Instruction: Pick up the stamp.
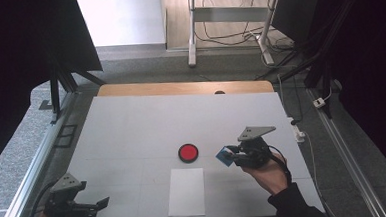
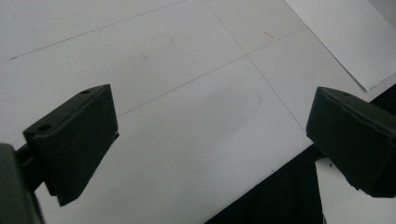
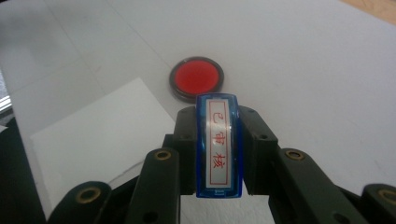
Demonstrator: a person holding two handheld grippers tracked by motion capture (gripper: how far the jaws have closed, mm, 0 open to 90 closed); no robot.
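Your right gripper [image 3: 218,154] pinches the blue stamp [image 3: 218,145] just right of the red ink pad [image 1: 188,153]; keep the stamp level, press it squarely onto the pad, then carry it near to the paper [image 1: 186,192]; your left gripper [image 2: 210,140] rests spread at the near left.

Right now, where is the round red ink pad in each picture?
High view: the red ink pad sits mid-table, just beyond the white paper sheet, left of the right tongs gripping a blue stamp.
Left gripper view: it is not in this picture.
Right gripper view: upper middle, just past the stamp.
Shared landmark: the white paper sheet.
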